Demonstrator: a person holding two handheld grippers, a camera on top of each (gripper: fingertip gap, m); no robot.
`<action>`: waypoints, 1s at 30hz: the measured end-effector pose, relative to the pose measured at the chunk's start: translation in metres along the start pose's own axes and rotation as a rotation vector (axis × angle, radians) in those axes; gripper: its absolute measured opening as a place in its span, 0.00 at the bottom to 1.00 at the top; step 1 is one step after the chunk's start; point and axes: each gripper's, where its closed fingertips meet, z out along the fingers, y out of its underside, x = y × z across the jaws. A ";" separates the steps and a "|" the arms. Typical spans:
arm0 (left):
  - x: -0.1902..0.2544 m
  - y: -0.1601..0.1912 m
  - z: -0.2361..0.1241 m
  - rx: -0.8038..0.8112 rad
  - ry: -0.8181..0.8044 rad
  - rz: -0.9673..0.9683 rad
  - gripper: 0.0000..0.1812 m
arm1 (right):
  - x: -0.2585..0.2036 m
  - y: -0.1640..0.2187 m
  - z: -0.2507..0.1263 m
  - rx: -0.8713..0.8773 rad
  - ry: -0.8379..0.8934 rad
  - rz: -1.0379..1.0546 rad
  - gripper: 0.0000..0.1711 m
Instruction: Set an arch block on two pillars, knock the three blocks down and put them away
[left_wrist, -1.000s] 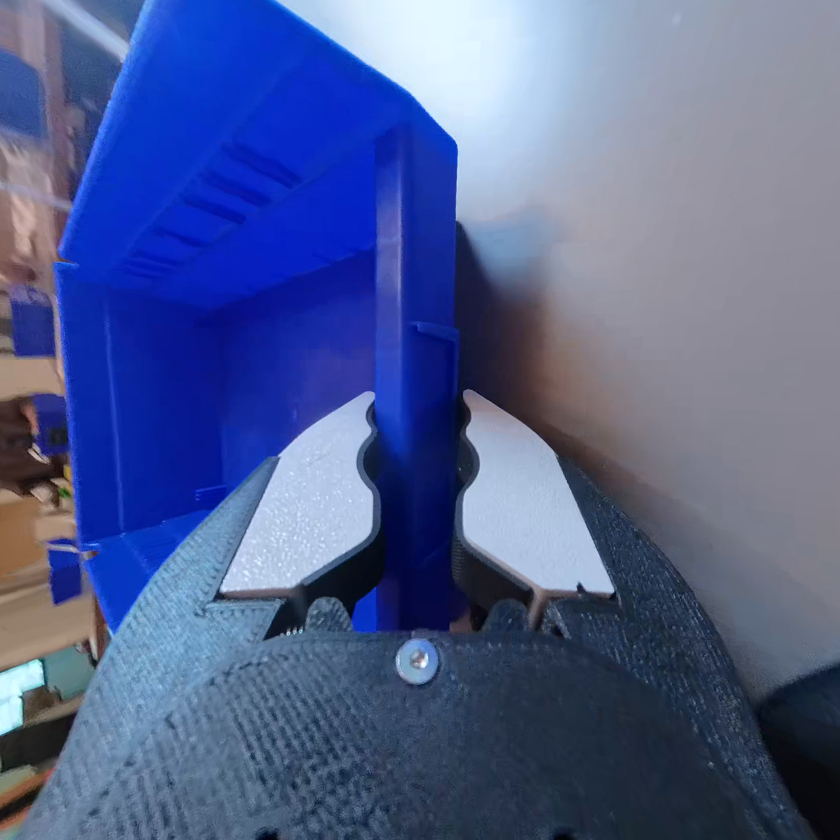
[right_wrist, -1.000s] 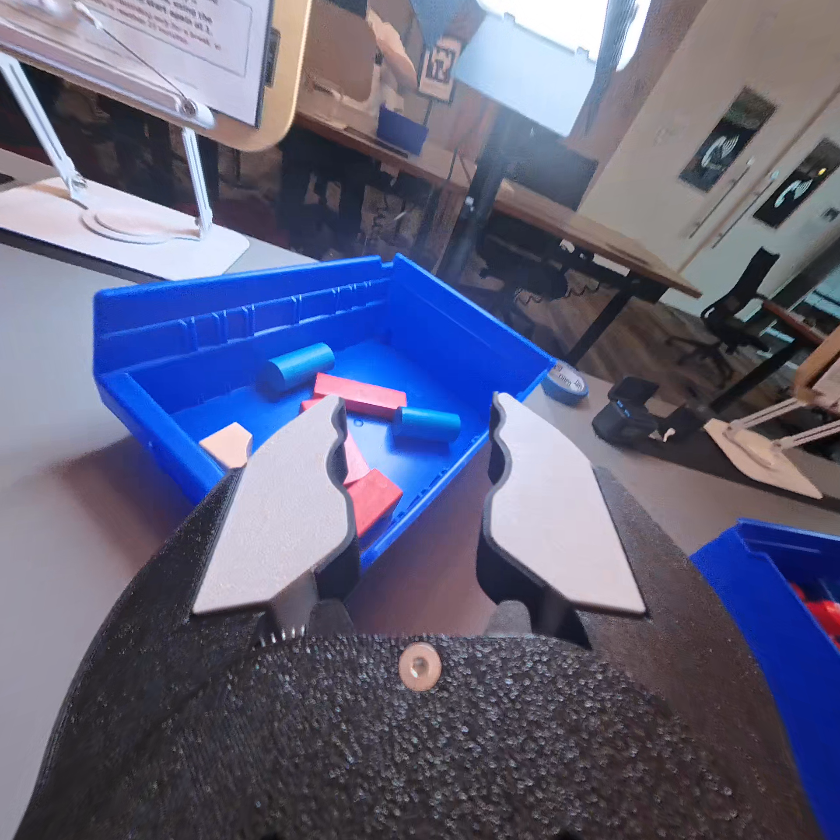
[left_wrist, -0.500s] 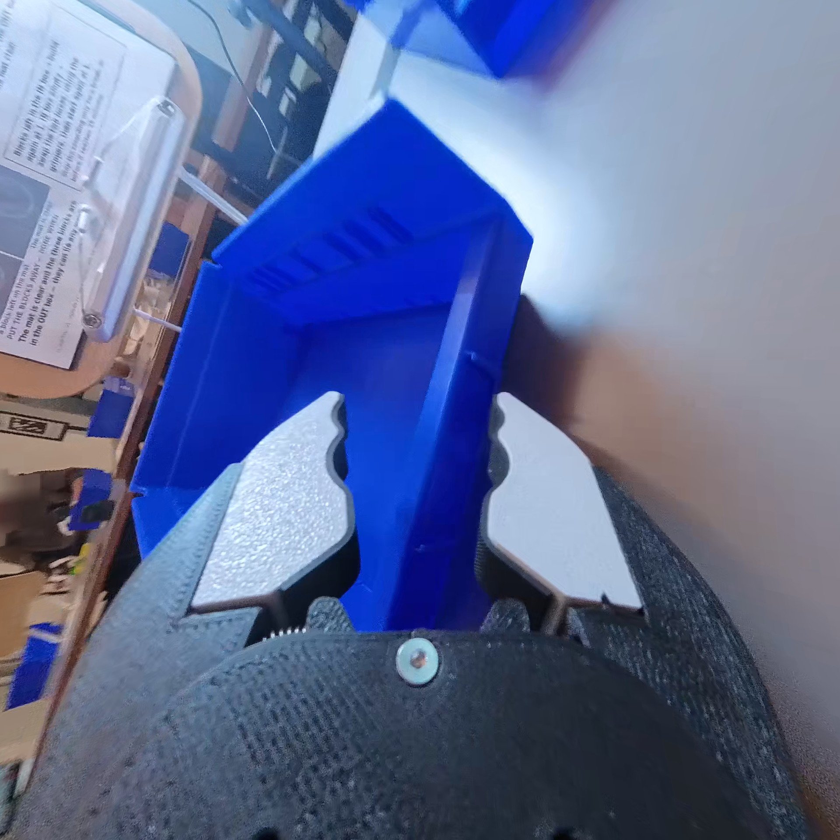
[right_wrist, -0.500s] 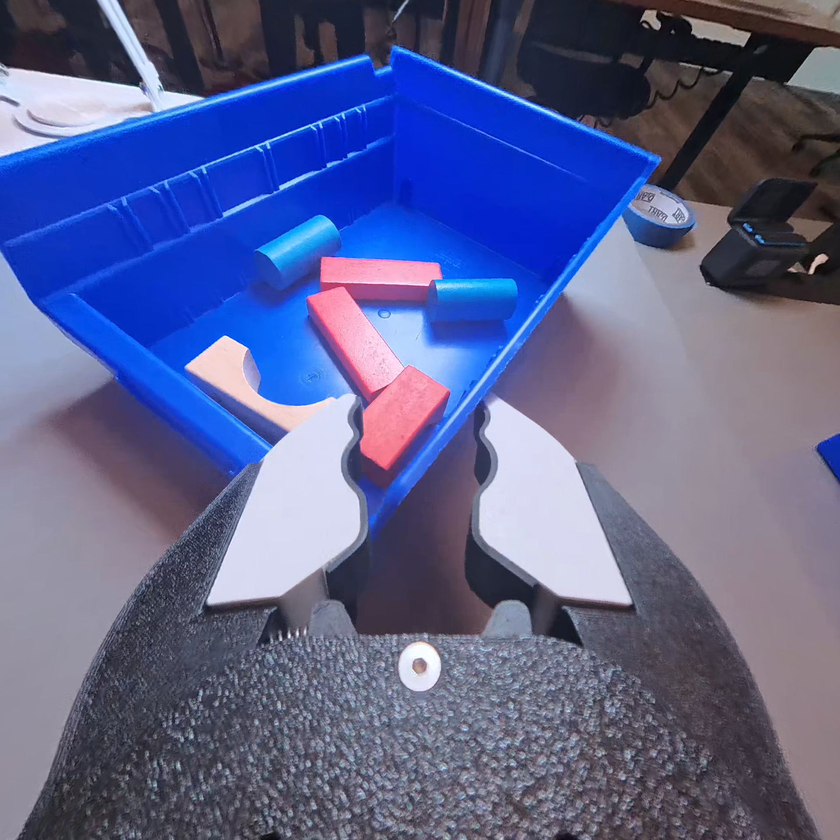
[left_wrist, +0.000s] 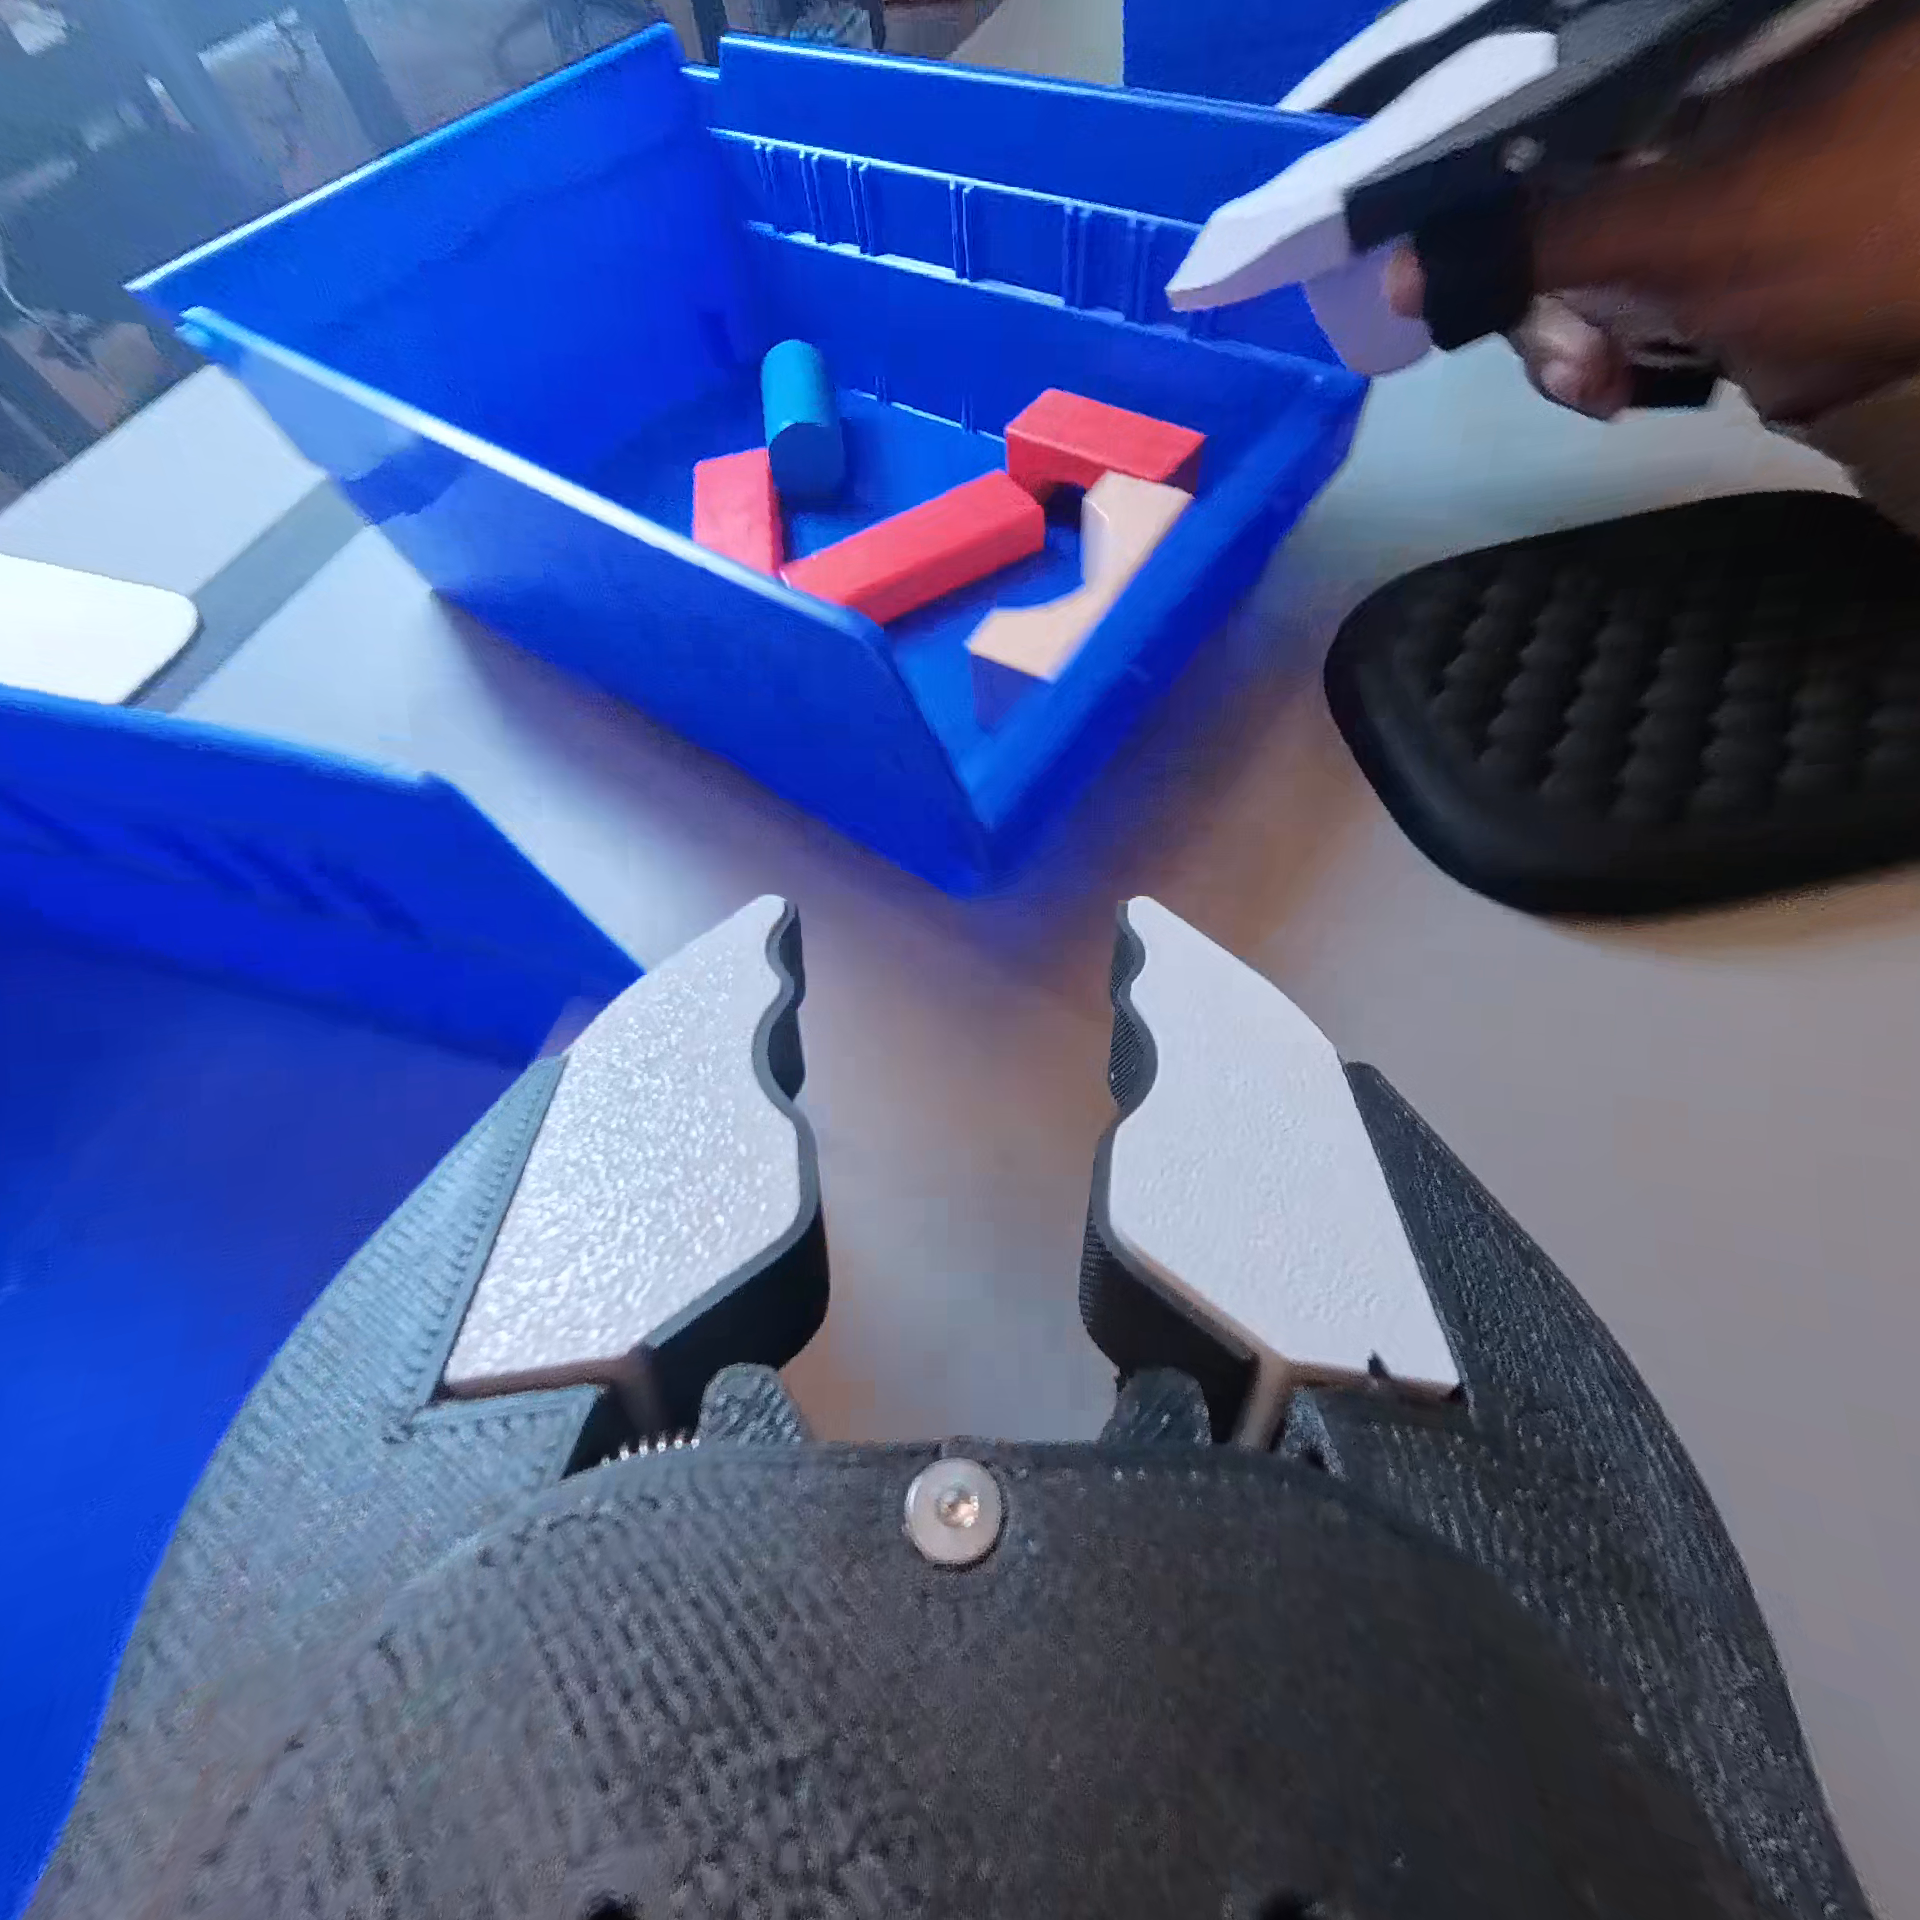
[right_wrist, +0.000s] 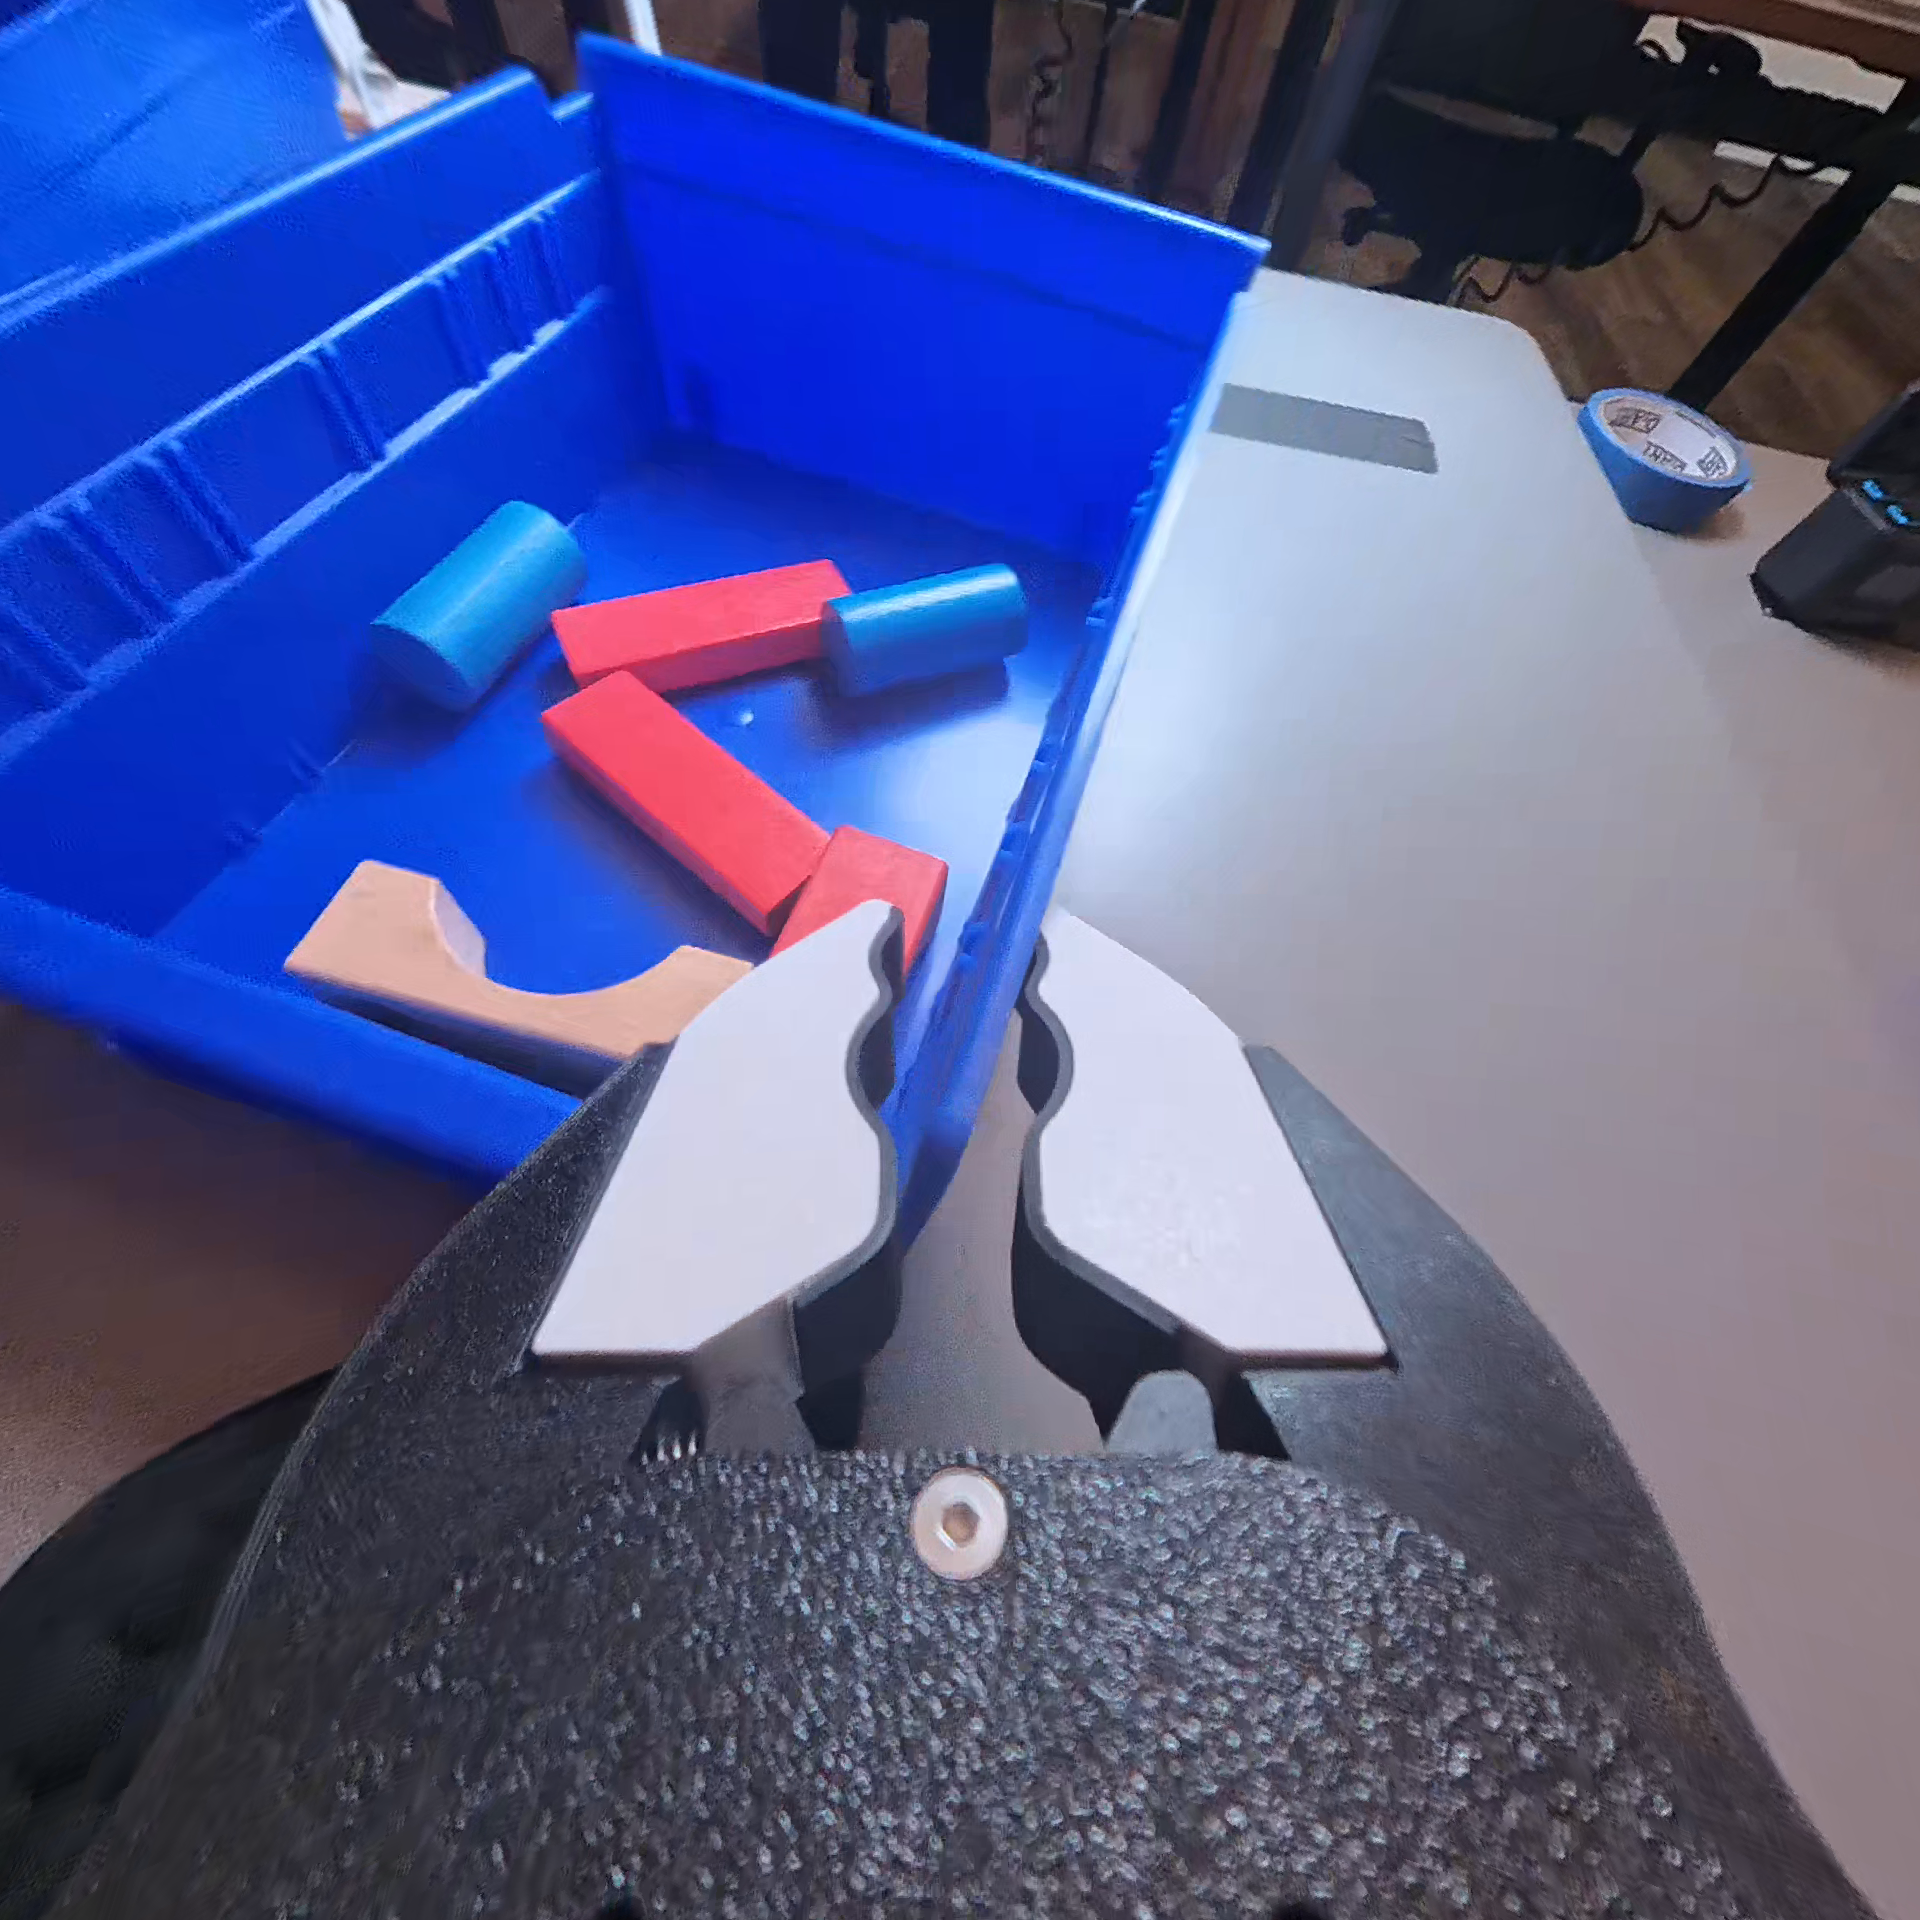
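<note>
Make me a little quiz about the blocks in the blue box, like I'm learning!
1. How many red blocks lie in the blue bin?
2. True or false: the arch block is outside the bin.
3. The left hand-held gripper holds: A) a spoon, B) nothing, C) a cup.
Key: 1 three; 2 false, it lies flat inside the bin; 3 B.

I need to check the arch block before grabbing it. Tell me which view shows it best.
The right wrist view: the arch block lies close in the blue bin, curved cutout clear, only one end hidden by the right tongs. The left wrist view shows it farther off, partly behind the bin wall.
</note>
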 end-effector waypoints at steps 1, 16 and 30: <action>0.001 -0.002 0.009 -0.008 0.006 -0.015 0.32 | -0.008 0.002 -0.007 0.011 -0.010 -0.009 0.09; 0.013 -0.036 -0.038 0.058 -0.185 0.222 0.18 | -0.053 -0.059 -0.077 0.322 -0.066 0.003 0.07; 0.004 -0.010 -0.263 0.014 -0.655 0.231 0.20 | -0.254 -0.149 -0.099 0.469 -0.520 -0.060 0.07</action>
